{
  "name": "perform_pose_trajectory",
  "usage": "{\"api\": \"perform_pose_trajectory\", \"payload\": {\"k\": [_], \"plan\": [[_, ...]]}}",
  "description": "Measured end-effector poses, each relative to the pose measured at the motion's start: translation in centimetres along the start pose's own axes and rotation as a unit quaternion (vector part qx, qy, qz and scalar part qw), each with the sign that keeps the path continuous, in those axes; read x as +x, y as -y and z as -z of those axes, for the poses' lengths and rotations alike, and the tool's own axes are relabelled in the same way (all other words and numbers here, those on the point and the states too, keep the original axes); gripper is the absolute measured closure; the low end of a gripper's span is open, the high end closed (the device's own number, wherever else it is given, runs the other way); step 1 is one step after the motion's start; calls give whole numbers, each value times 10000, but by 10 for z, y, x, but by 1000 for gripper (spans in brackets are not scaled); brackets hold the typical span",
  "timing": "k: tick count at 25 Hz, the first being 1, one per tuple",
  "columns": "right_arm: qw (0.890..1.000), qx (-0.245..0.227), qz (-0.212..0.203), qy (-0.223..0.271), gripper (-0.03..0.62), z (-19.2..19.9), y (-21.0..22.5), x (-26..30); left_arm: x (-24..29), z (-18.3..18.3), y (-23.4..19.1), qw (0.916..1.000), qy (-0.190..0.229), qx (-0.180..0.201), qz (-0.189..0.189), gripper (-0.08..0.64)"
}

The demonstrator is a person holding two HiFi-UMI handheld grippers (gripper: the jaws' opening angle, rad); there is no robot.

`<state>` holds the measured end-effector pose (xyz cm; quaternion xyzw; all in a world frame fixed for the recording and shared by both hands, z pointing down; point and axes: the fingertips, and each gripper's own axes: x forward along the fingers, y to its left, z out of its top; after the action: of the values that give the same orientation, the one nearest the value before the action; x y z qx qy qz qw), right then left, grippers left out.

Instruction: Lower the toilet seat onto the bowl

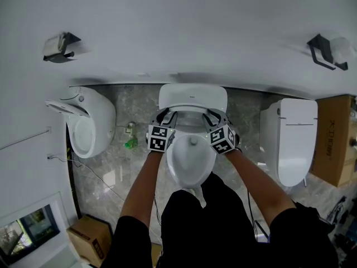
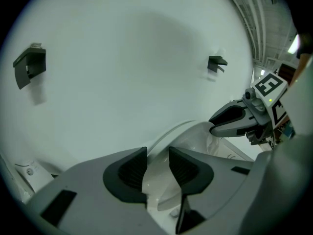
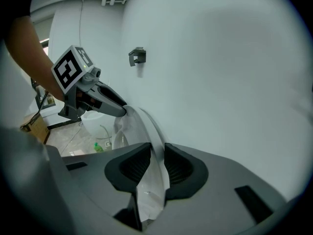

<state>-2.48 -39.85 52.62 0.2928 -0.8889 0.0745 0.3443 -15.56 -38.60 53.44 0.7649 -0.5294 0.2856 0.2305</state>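
Forearms [image 1: 142, 186] reach down over the toilet. Left gripper [image 1: 167, 116] sits loose around the toilet seat [image 2: 171, 135] rim, pads not pressing. Seat is raised, tilted up above the bowl [image 1: 192, 163]. Right gripper [image 1: 215, 116] is clamped on the seat's opposite rim.

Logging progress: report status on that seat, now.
Right tool shut on raised toilet seat. Left tool straddles its rim, contact unclear. Nothing seen across bowl.
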Motion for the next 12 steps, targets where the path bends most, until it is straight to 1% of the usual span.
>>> {"api": "perform_pose_trajectory", "payload": {"k": [4,12], "plan": [[10000,31,37,11,492,-1,-5,-3,-7,2,1,9999,134,-18,10,420],[9997,106,223,3,491,9,-29,-28,-34,18,19,9996,112,70,268,420]]}}
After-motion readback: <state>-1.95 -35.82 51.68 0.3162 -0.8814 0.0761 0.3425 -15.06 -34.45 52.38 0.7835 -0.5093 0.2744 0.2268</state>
